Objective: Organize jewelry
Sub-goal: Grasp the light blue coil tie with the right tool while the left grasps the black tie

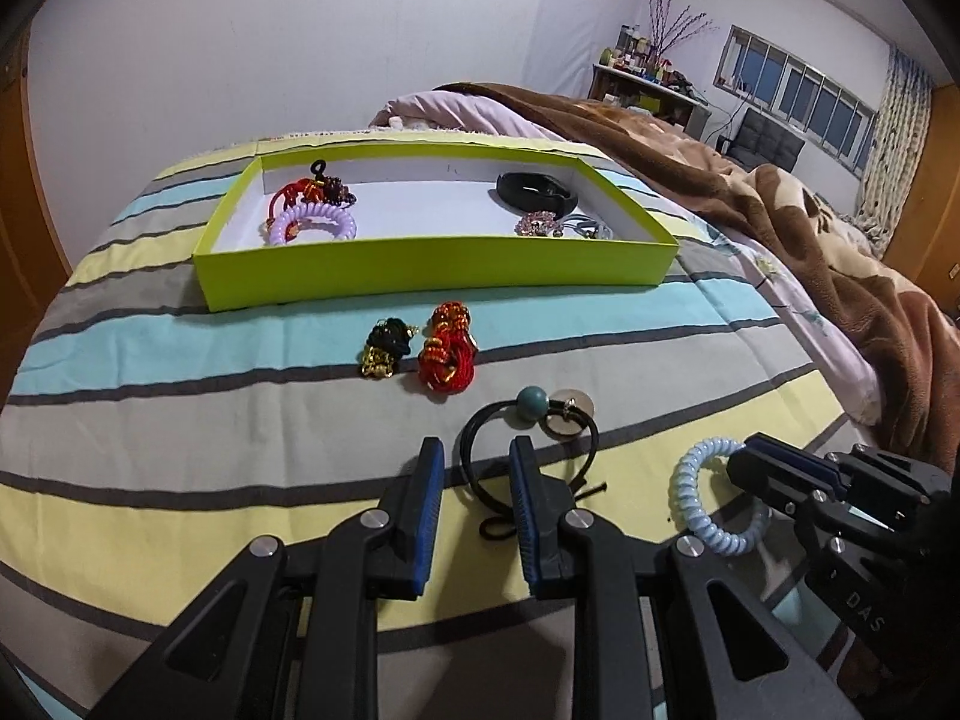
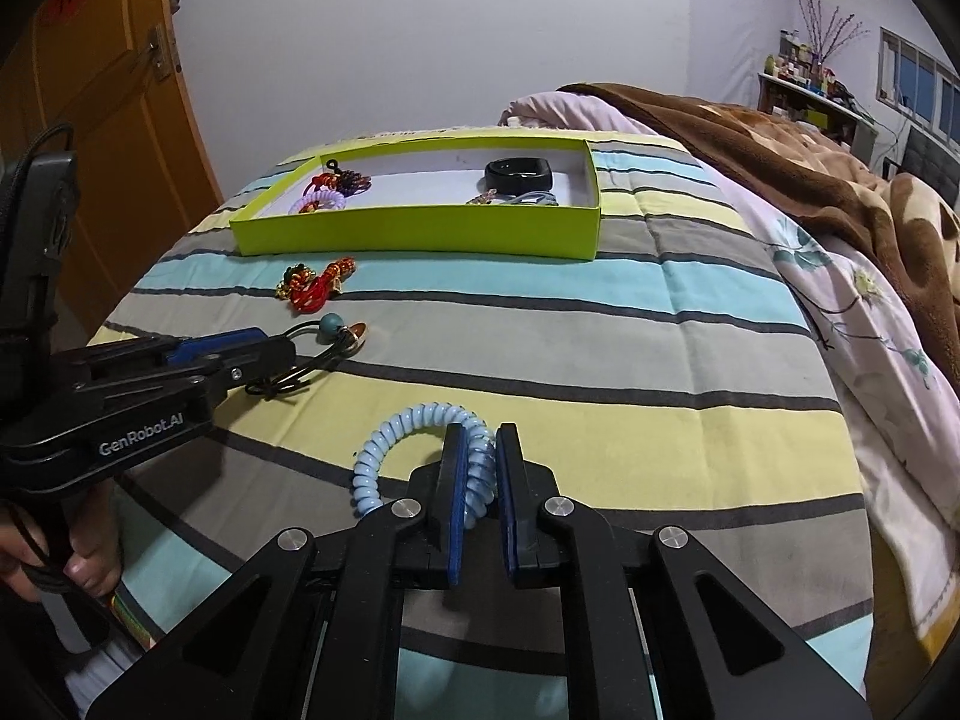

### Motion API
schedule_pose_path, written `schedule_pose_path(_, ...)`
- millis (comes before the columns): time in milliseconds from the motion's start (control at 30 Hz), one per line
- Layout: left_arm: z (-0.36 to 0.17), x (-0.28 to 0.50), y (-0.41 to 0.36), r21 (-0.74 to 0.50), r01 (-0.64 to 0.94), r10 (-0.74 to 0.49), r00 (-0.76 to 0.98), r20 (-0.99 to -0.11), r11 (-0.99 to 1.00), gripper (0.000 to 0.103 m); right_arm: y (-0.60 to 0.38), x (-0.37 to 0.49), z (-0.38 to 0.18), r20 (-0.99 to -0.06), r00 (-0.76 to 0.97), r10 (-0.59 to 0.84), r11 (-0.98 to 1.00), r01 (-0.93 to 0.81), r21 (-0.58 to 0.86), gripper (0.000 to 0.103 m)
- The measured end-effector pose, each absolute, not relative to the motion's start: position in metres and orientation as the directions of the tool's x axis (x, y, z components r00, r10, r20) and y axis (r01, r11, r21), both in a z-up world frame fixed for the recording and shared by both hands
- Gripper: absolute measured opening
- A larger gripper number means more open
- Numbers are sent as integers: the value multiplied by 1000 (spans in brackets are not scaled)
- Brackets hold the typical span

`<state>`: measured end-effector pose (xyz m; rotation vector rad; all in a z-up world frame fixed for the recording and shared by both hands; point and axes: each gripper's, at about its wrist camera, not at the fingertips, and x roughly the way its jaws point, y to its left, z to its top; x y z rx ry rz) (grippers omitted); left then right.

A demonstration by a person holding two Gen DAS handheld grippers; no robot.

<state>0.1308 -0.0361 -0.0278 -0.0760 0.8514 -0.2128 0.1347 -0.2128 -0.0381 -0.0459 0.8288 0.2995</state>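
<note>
A lime-green tray (image 1: 432, 267) (image 2: 420, 234) lies on the striped bed and holds red and purple hair ties at its left, a black band (image 1: 537, 189) and a brooch at its right. A red knot bracelet (image 1: 447, 354) and a black-gold one (image 1: 384, 345) lie in front of it. My left gripper (image 1: 477, 456) (image 2: 282, 348) is open, its right finger inside the loop of a black hair tie with a teal bead (image 1: 531, 405). My right gripper (image 2: 480, 438) (image 1: 735, 462) is shut on a light-blue spiral hair tie (image 2: 384, 450) (image 1: 696, 492).
A brown blanket (image 1: 780, 210) and pink floral sheet (image 2: 870, 312) lie piled on the right side of the bed. A wooden door (image 2: 102, 120) stands at the left. A cluttered shelf and windows are far back right.
</note>
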Motion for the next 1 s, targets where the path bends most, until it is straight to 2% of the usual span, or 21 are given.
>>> schedule_pose_path(67,-28,134,-41,-126,154,-196,642,-741,980,23,-214,135,-39,-731,635,250,956,-283,81,10)
schedule_pose_path(133,-29,135,-45,-87,152,-165,646,-745,985,12,-214,136,-39,-730,635,254,955,-284,86,10)
schedule_pose_path(233,-28,135,-47,-72,161,-160,648,-744,984,3,-216,137,-38,-726,637,258,955,-284,91,10)
schedule_pose_path(600,-12,117,-34,-125,168,-207,686,-697,978,2,-222,131,-24,-700,666,258,956,-280,87,10)
schedule_pose_path(1000,27,95,-21,-127,175,-216,753,-622,976,2,-217,125,3,-653,703,281,950,-299,87,10)
